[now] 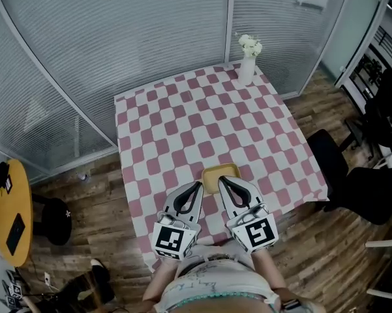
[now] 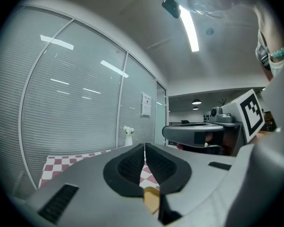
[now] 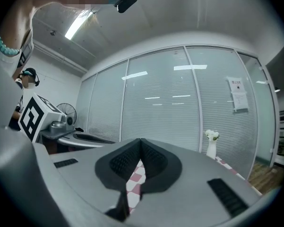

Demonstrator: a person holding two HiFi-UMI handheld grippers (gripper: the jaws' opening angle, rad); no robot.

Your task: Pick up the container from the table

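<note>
In the head view you hold both grippers low, close to your body, side by side and pointing forward. The left gripper [image 1: 198, 186] and right gripper [image 1: 222, 180] reach the near side of the yellow container [image 1: 220, 172], which sits on the checked bench [image 1: 182, 122]. In the left gripper view, the fingers [image 2: 130, 167] are clenched tip to tip on nothing, with the container below them. In the right gripper view, the fingers [image 3: 125, 162] are likewise pressed together, empty.

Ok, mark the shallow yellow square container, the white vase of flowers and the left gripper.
yellow square container [image 1: 216, 173], head view, bare inside
white vase [image 1: 246, 72], head view, body
left gripper [image 1: 199, 184], head view, between fingertips
</note>
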